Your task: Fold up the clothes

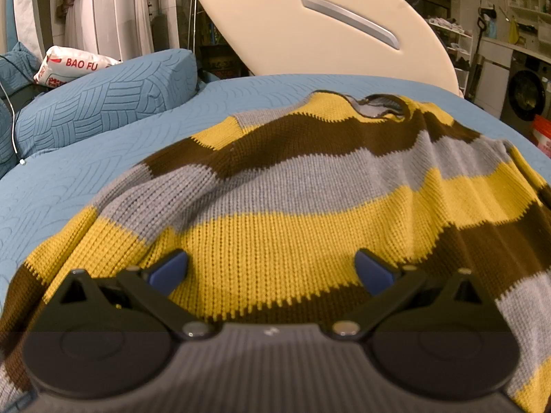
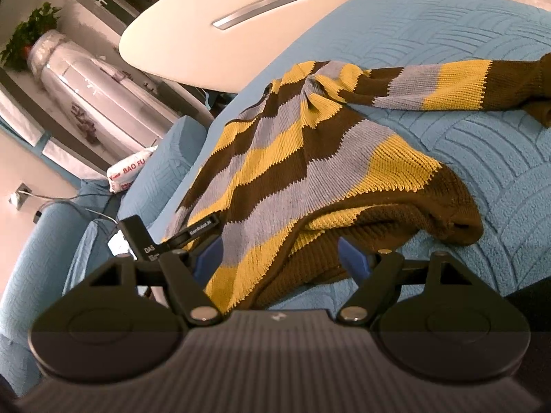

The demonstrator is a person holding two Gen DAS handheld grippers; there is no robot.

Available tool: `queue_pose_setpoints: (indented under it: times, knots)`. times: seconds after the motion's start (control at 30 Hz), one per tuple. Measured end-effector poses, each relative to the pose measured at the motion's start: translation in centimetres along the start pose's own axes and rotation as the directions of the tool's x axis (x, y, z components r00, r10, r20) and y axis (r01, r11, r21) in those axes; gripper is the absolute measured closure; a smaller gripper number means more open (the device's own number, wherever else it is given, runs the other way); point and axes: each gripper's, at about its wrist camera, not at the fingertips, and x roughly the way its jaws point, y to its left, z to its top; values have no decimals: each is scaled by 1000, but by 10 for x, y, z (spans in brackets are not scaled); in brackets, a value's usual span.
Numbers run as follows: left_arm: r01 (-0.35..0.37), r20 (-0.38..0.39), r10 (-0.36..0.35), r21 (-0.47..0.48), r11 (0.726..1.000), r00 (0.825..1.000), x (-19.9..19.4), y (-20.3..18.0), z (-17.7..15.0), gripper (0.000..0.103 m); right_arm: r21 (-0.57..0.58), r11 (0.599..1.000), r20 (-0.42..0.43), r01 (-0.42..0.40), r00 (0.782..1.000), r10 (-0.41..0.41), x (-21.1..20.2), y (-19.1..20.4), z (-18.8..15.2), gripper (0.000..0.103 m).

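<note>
I see the sweater (image 1: 292,186) spread mid-frame on the bed (image 1: 103,158), with both my left gripper (image 1: 272,268) and right gripper (image 2: 279,258) jaws apart, clamping nothing, over its hem.

Blue quilted cover (image 1: 103,179), pillow (image 1: 103,103), cream headboard (image 1: 275,34), washing machine (image 1: 525,94).

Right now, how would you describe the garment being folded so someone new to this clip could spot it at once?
Start at the bed's blue quilted cover, which fills most of both views. Spread on it, just ahead of both grippers, lies the knit sweater, one sleeve stretched out sideways. Nothing else on the bed has its broad yellow, grey and dark brown stripes.
</note>
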Motion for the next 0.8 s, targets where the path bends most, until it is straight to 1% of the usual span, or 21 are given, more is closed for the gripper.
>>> queue_pose_setpoints:
  times: [0.1, 0.27, 0.47, 0.6, 0.8]
  knots:
    - [0, 0, 0, 0, 1000, 1000, 0, 0, 0, 0, 0, 1000, 0, -4, 1000, 4, 1, 0, 0, 25]
    - [0, 0, 0, 0, 1000, 1000, 0, 0, 0, 0, -23, 1000, -21, 15, 1000, -16, 5, 3, 0, 25]
    - [0, -1, 0, 0, 1000, 1000, 0, 0, 0, 0, -6, 1000, 14, 2, 1000, -2, -4, 0, -1, 25]
    - [-9, -10, 9, 8, 1000, 1000, 4, -3, 3, 0, -2, 1000, 12, -3, 1000, 3, -3, -1, -1, 25]
    - [5, -5, -5, -7, 1000, 1000, 3, 0, 3, 0, 2, 1000, 10, -12, 1000, 12, -3, -2, -1, 25]
